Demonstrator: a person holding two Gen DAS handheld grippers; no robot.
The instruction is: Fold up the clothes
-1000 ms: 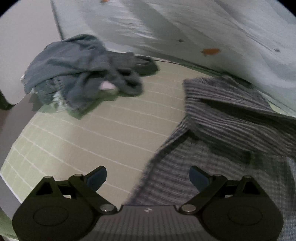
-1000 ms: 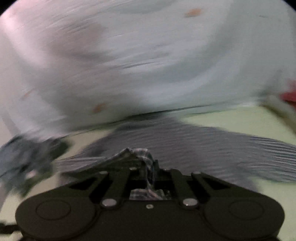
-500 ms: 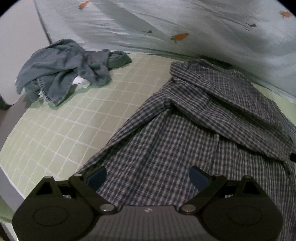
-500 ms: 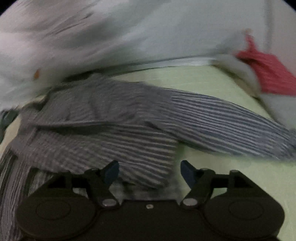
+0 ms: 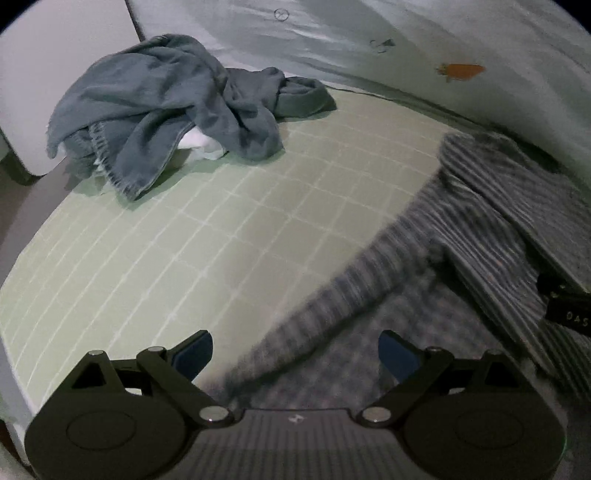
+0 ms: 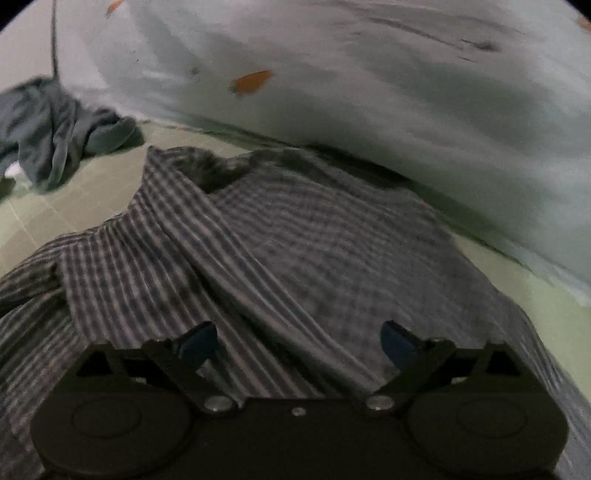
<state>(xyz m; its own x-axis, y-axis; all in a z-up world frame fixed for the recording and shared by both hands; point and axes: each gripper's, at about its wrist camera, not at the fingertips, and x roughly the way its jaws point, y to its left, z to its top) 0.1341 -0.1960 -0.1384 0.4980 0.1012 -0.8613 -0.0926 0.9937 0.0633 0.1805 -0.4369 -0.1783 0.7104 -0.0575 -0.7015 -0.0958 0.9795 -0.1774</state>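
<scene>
On green checked sheet (image 5: 229, 221), plaid shirt (image 6: 295, 236)

White capital letters "DAS" are printed on a black device (image 5: 567, 312) at the right edge of the left wrist view, where it sits over the checked shirt (image 5: 480, 236); the frame cuts the word off, so any further letters cannot be read. A small pale logo mark (image 5: 296, 418) sits on the ribbed grey body of the left gripper (image 5: 295, 354), too small to make out. The pale blue sheet (image 5: 369, 33) carries an orange carrot print (image 5: 460, 71) and a small circled mark (image 5: 281, 14), but no words. In the right wrist view, no text can be read.
</scene>
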